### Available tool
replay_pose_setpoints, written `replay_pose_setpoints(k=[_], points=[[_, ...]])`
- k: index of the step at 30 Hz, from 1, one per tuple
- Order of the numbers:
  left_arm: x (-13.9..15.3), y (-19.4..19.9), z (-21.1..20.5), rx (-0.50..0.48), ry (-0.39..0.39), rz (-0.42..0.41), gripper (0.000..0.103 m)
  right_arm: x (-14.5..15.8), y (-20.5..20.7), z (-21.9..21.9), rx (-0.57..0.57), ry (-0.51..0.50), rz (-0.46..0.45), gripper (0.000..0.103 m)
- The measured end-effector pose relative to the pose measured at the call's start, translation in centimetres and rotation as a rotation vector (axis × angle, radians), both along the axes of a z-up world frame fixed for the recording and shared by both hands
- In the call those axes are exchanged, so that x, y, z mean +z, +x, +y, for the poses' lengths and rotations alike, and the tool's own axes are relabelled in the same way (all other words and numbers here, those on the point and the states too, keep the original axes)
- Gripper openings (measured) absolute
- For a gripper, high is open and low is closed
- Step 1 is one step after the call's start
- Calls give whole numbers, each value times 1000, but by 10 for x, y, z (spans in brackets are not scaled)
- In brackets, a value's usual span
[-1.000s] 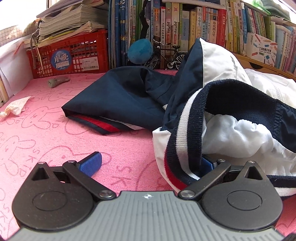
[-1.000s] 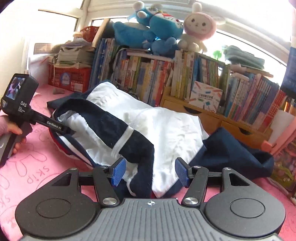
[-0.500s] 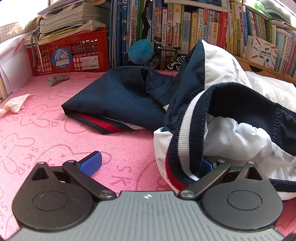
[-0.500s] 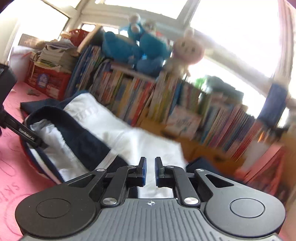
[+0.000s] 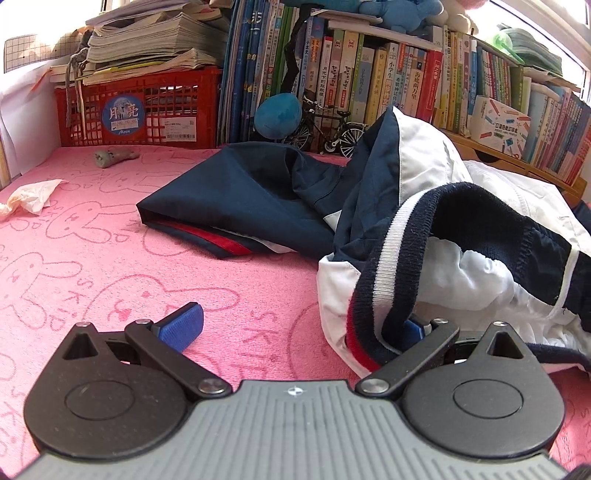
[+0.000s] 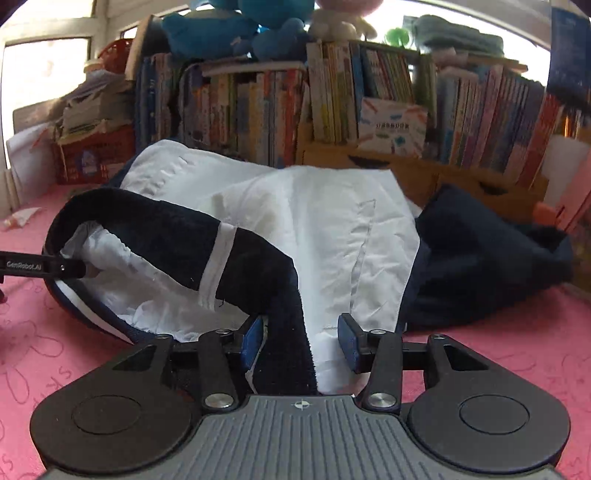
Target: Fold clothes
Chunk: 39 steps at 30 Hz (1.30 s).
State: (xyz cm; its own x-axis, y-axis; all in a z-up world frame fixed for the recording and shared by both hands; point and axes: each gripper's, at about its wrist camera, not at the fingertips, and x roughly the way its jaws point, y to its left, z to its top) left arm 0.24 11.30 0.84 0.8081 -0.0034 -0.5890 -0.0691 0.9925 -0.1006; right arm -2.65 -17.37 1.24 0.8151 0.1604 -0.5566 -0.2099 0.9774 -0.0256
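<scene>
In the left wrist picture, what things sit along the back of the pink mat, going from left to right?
Tissue → small grey toy → red crate → blue plush ball → toy bicycle → white box.

Navy and white jacket (image 5: 417, 192), its ribbed hem (image 5: 384, 266) banded navy, white and red; same navy body with a thin white stripe in the right wrist view. Pink blanket (image 5: 110, 266) beneath, printed with darker pink outline rabbits and letters. Red lattice crate (image 5: 147, 110) at ten o'clock, bearing a round blue sticker. Blue plush ball (image 5: 279, 114) at twelve o'clock beside a black toy bicycle (image 5: 325, 129). Blue pads (image 5: 183, 326) on black-and-grey left gripper (image 5: 295, 328). Blue pads too on the right gripper (image 6: 301, 345). Multicoloured book spines (image 5: 369, 70) behind. Possibly teal-blue plush toys (image 6: 236, 26) at twelve o'clock, blurred.
</scene>
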Motion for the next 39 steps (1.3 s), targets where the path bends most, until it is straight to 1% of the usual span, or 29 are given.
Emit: replay_pose_setpoints(k=[1, 2, 3, 4, 5, 7, 9, 12, 13, 15, 16, 17, 19, 21, 23, 25, 26, 27, 28, 30, 32, 33, 34, 35, 37, 39], points=[[3, -5, 2, -30, -5, -14, 103, -2, -1, 1, 6, 1, 0, 18], [8, -11, 3, -88, -18, -37, 103, -4, -1, 3, 12, 2, 1, 17], [12, -16, 4, -147, -31, -57, 103, -5, -5, 7, 26, -22, -16, 14], [15, -19, 3, -194, -37, -72, 103, -4, -12, 13, 45, -69, -48, 12], [18, -23, 0, -228, -31, -86, 103, -3, -20, 20, 66, -118, -84, 11], [22, -23, -8, -258, 12, -109, 103, -1, -37, 32, 106, -211, -151, 11], [20, -16, -17, -264, 64, -115, 103, 0, -54, 41, 141, -271, -207, 11], [12, 1, -27, -264, 98, -85, 103, -3, -79, 49, 182, -392, -307, 11], [9, 6, -30, -258, 113, -74, 103, -6, -87, 52, 194, -439, -341, 11], [3, 12, -34, -211, 176, -71, 103, -11, -103, 57, 218, -522, -397, 11], [1, 14, -36, -182, 211, -76, 103, -14, -108, 58, 228, -550, -407, 11], [1, 14, -35, -145, 233, -91, 103, -17, -114, 59, 237, -578, -417, 11], [3, 12, -30, -66, 269, -126, 103, -22, -116, 57, 225, -610, -409, 11], [9, 5, -24, 11, 296, -173, 103, -26, -110, 51, 194, -600, -369, 11], [18, -7, -17, 79, 345, -243, 103, -24, -103, 45, 166, -548, -323, 11], [25, -21, -9, 119, 361, -307, 103, -22, -102, 45, 172, -508, -311, 13], [28, -26, -4, 124, 349, -321, 103, -20, -102, 46, 180, -491, -310, 14], [29, -30, 1, 125, 333, -333, 103, -20, -101, 48, 189, -480, -306, 23], [29, -33, 5, 122, 323, -333, 103, -21, -99, 51, 199, -474, -301, 36], [28, -38, 7, 128, 344, -318, 103, -24, -92, 58, 205, -459, -278, 48], [24, -45, 8, 165, 371, -301, 103, -26, -81, 62, 194, -440, -240, 47], [22, -49, 12, 178, 362, -291, 103, -27, -81, 63, 187, -446, -237, 38], [19, -53, 15, 190, 348, -282, 103, -27, -83, 64, 182, -462, -248, 25], [17, -59, 21, 200, 320, -262, 103, -27, -85, 64, 176, -477, -259, 24], [15, -67, 32, 193, 259, -225, 103, -27, -94, 63, 157, -540, -293, 23], [15, -76, 36, 188, 229, -208, 103, -26, -106, 59, 133, -612, -346, 23]])
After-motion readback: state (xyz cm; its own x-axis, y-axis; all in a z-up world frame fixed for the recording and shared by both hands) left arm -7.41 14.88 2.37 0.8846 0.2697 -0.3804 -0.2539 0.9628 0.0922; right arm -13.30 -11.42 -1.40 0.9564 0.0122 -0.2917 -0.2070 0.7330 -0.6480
